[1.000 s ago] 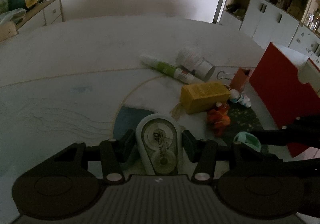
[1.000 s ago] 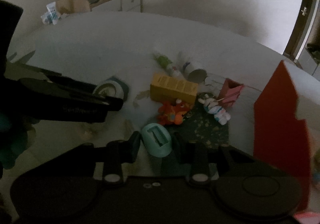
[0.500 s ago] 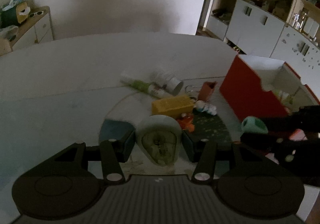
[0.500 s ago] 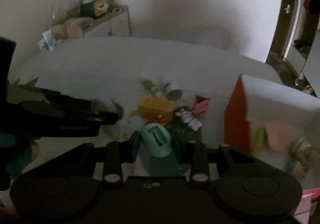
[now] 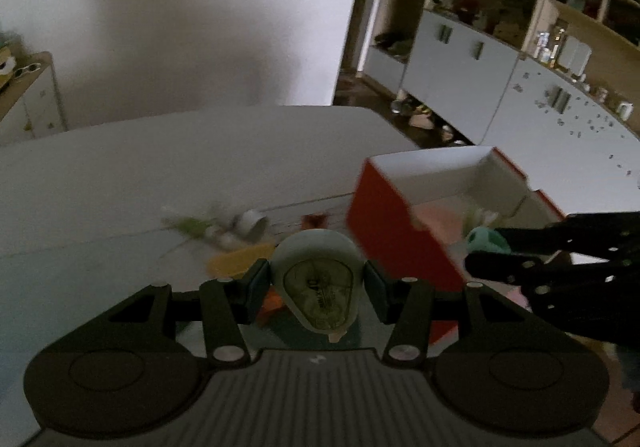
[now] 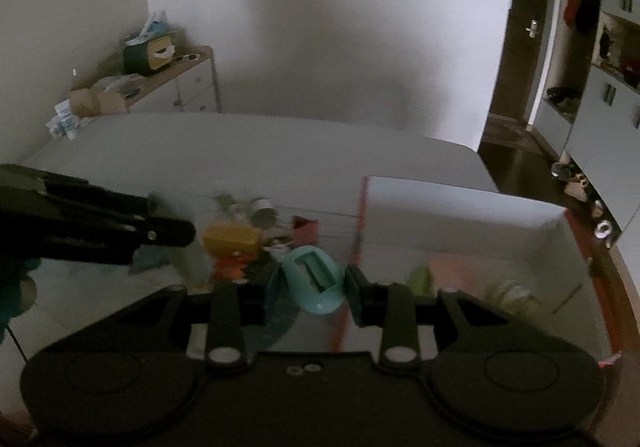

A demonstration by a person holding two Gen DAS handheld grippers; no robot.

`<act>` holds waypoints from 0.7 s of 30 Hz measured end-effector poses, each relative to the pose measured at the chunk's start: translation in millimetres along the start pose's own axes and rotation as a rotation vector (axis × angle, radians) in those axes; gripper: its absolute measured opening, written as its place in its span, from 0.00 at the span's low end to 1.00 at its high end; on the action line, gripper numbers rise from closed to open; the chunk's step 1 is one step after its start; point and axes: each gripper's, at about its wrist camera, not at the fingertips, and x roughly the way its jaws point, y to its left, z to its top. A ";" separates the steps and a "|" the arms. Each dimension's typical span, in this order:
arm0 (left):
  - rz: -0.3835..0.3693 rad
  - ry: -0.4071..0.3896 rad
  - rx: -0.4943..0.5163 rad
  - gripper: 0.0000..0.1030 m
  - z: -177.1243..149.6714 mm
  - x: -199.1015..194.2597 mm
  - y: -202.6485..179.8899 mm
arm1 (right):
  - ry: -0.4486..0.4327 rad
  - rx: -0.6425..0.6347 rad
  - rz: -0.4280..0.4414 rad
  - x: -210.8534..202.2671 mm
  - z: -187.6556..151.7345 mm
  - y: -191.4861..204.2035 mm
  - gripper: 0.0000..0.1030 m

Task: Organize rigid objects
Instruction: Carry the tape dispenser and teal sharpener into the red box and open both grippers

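Both raised, left gripper [image 5: 316,283] clamps the tape dispenser [image 5: 318,287], right gripper [image 6: 312,287] the teal sharpener [image 6: 314,279].

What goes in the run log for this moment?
left gripper: shut on correction tape | right gripper: shut on teal sharpener | both near red box

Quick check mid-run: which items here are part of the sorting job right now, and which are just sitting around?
In play:
- correction tape dispenser, held by the left gripper
- teal sharpener, held by the right gripper
- red box, open and already holding some items

Lying about:
- yellow block and the blurred clutter around it on the table
- side cabinet by the wall
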 end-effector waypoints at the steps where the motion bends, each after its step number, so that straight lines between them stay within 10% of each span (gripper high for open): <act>1: -0.007 0.000 0.004 0.50 2.7 0.3 -6.3 | -0.002 0.003 -0.005 -1.3 -1.3 -6.5 0.33; 21: -0.058 0.035 0.082 0.50 50.0 51.9 -133.7 | 0.031 0.017 -0.029 6.2 -26.2 -129.0 0.33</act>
